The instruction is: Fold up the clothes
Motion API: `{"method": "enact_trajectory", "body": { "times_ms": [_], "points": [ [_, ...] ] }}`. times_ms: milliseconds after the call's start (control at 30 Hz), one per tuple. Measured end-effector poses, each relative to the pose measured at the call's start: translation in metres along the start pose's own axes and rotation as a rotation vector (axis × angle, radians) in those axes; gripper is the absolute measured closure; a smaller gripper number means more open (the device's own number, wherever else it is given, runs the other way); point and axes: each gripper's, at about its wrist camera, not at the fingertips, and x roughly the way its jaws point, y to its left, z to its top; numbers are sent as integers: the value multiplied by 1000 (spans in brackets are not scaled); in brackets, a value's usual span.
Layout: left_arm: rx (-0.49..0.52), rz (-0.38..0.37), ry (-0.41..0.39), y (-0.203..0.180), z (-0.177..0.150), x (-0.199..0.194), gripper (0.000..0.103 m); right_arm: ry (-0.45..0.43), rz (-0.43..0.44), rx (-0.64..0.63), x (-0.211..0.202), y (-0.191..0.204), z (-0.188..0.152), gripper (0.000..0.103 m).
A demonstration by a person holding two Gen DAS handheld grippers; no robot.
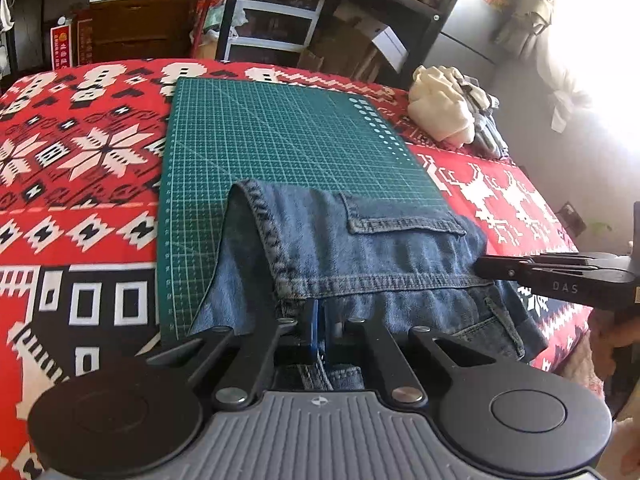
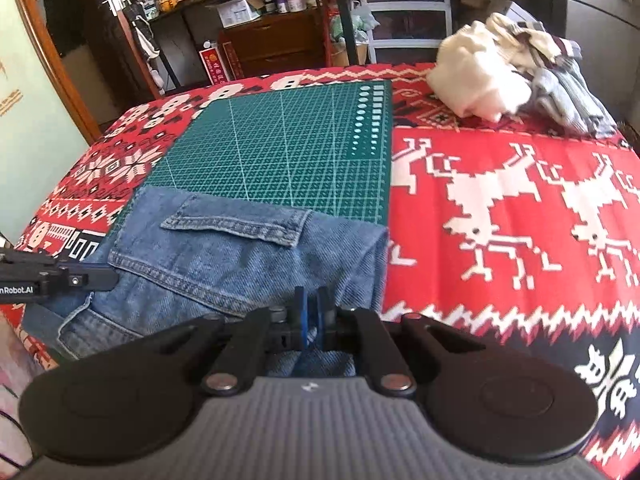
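A blue denim garment (image 1: 360,256) with a flap pocket lies folded over on the near end of a green cutting mat (image 1: 280,132). My left gripper (image 1: 320,320) is shut on the denim's near edge. The right gripper (image 1: 486,266) reaches in from the right side, its tips on the cloth. In the right wrist view the same denim garment (image 2: 240,248) spreads over the green mat (image 2: 280,148), and my right gripper (image 2: 312,312) is shut on its near edge. The left gripper (image 2: 108,278) shows at the left edge.
A red patterned cloth (image 2: 500,200) covers the table. A pile of cream and grey clothes (image 2: 512,76) sits at the far right corner, the same clothes pile (image 1: 452,108) in the left view. Shelves and drawers (image 1: 276,12) stand behind the table.
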Motion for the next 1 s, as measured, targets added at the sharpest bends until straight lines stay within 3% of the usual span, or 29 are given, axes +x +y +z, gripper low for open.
{"method": "enact_trajectory", "body": {
  "times_ms": [367,433,533,600,633,700,767,833,1000],
  "points": [
    [46,32,8,-7,-2,-14,97,10,-4,41,-26,-5,-11,94],
    [40,33,8,-9,-2,-20,95,0,9,34,-35,0,-11,89],
    [68,32,0,-21,0,-27,79,-4,18,-16,-42,14,-8,72],
    [93,42,-6,-29,0,-31,58,12,-6,-61,-41,26,-7,61],
    [112,63,-9,-34,0,-32,56,14,-21,-71,-41,30,-7,58],
    [145,107,-6,-40,-2,-33,43,27,-31,-74,-41,34,-7,34],
    [150,133,10,-41,-3,-33,29,52,-23,-58,-39,35,-7,24],
    [133,126,49,-39,-3,-29,28,85,-22,-61,-37,38,-6,21],
    [166,115,174,-39,-1,-10,22,150,-45,-119,-26,50,-7,1]
  ]
}}
